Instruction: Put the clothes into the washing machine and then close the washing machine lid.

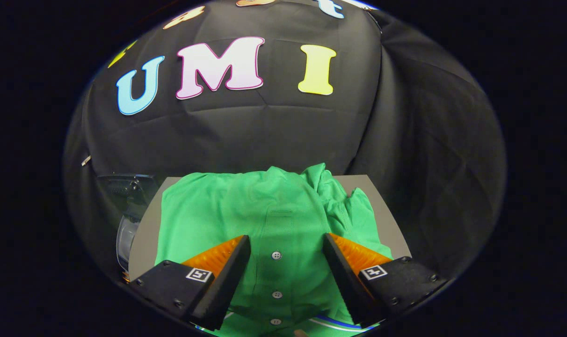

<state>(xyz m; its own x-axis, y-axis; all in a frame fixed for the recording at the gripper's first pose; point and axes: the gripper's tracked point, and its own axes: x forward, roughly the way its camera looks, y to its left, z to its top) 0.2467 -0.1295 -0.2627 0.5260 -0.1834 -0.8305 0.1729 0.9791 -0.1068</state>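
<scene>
A green button-front shirt [269, 210] lies spread on a grey table [145, 229], its placket of small pale buttons [276, 255] running straight toward the camera and a bunched sleeve or collar heaped at the shirt's far right. The gripper [287, 243] hangs over the near part of the shirt with its fingers wide apart, one on either side of the button line, and nothing is held between them. Whether the fingertips touch the cloth cannot be told.

Left of the shirt, past the table's edge, stands a dark object with a clear, rounded part [124, 224]; this may be the washing machine, though too little of it shows to be sure. Black cloth hangs behind the shirt as a wall.

The grasp appears not yet made. The main risk, as I judge it, is that closing here pinches only the top layer along the placket, so the shirt unfolds and trails when lifted, catching on the table's edge or hanging out of the machine's mouth. A trailing hem would then stop the lid from shutting. A shallow pinch could also slip off smooth fabric.
</scene>
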